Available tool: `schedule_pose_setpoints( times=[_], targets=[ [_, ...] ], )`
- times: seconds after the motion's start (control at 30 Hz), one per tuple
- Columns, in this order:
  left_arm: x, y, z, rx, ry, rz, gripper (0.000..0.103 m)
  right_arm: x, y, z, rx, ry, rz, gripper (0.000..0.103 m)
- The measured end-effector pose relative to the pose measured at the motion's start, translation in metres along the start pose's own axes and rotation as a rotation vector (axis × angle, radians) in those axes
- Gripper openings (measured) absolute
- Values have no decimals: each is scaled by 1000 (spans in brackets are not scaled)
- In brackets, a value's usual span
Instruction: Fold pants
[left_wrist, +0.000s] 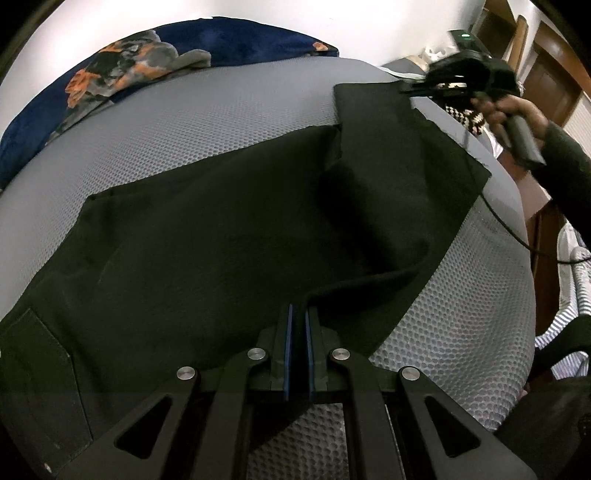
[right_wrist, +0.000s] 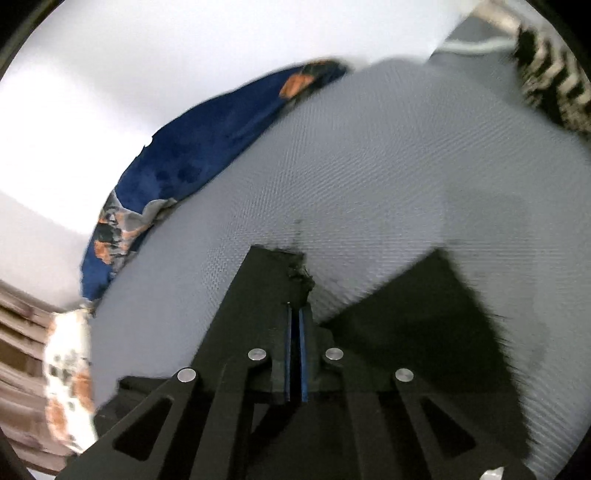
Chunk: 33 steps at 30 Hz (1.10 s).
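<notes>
Grey honeycomb-mesh bedding (left_wrist: 236, 110) fills both views, with a white wall behind it.

Nearest the left wrist camera, the left gripper (left_wrist: 298, 314) has its jaws clenched on a raised ridge of the black pants (left_wrist: 207, 236), which lie spread across the bedding from 8 o'clock up to 1 o'clock, a patch pocket (left_wrist: 40, 373) showing at 8 o'clock. At 1 o'clock, the right gripper (left_wrist: 419, 88), held by the person's hand (left_wrist: 517, 114), meets the far leg end. In its own blurred view its jaws stand pinched together, with a frayed corner of black cloth at the tips; it appears to be grasping that hem.

Risks, as judged:
1. The right pinch looks thin, on a frayed corner only, so a pull could slip the hem free and drop the leg crooked.
2. The left grip bunches cloth into a ridge; carried into the fold, it would leave a crease or uneven layers.
3. A cable (left_wrist: 517, 236) trails at 3 o'clock by the bed edge and could snag the cloth or the arm.

Farther off, a navy blanket with orange patches (left_wrist: 155, 59) sits at 11 o'clock, well apart from the pants. A black-and-white patterned item (left_wrist: 465, 118) lies at 2 o'clock just beyond the hem, close enough to be caught.
</notes>
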<state>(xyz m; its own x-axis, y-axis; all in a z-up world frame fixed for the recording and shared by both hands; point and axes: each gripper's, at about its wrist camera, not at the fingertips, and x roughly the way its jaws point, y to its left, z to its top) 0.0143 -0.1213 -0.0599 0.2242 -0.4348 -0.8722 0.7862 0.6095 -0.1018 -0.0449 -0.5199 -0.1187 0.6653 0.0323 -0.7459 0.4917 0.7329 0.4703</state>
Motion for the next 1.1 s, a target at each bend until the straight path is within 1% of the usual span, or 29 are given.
schedule_pose_setpoints(
  times=[0.07, 0.13, 0.17, 0.23, 0.27, 0.33, 0.4, 0.5, 0.63, 0.77, 0.83, 0.9, 0.93, 0.97, 1.0, 1.1],
  targets=[
    [0, -2, -1, 10, 1, 3, 7, -23, -12, -16, -12, -27, -88, 3],
    [3, -4, -1, 28, 10, 3, 7, -45, -28, -40, -30, -43, -225, 3],
    [5, -6, -2, 38, 16, 3, 7, -49, -35, -49, -28, -40, -255, 3],
    [9, -7, -2, 56, 30, 3, 7, -50, -58, -74, 7, 6, -316, 3],
    [11, -7, -2, 63, 37, 0, 7, -48, -65, -82, 20, 24, -331, 3],
    [13, -8, -1, 73, 42, -6, 7, -44, -78, -95, 53, 49, -343, 2],
    [14, -7, 0, 80, 47, -12, 7, -47, -87, -102, 76, 40, -342, 2],
    [13, -8, 0, 92, 51, -16, 7, -53, -90, -103, 90, 28, -335, 2],
    [12, -12, -3, 116, 44, -26, 7, -45, -90, -102, 64, 40, -361, 2],
    [16, -13, -3, 108, 59, -24, 9, -45, -95, -103, 89, 39, -353, 2],
    [17, -11, 1, 91, 67, -24, 14, -46, -94, -103, 88, 37, -354, 2],
    [16, -9, 2, 74, 81, -42, 24, -47, -93, -100, 84, 34, -354, 2],
    [16, -9, 3, 66, 88, -45, 33, -49, -92, -98, 74, 22, -357, 2],
    [14, -8, 4, 60, 86, -38, 39, -51, -90, -96, 68, 13, -361, 1],
    [12, -8, 3, 58, 79, -35, 40, -51, -89, -95, 63, 10, -359, 1],
    [3, -4, 1, 40, 51, -62, 41, -48, -90, -94, 54, 16, -369, 1]
  ],
)
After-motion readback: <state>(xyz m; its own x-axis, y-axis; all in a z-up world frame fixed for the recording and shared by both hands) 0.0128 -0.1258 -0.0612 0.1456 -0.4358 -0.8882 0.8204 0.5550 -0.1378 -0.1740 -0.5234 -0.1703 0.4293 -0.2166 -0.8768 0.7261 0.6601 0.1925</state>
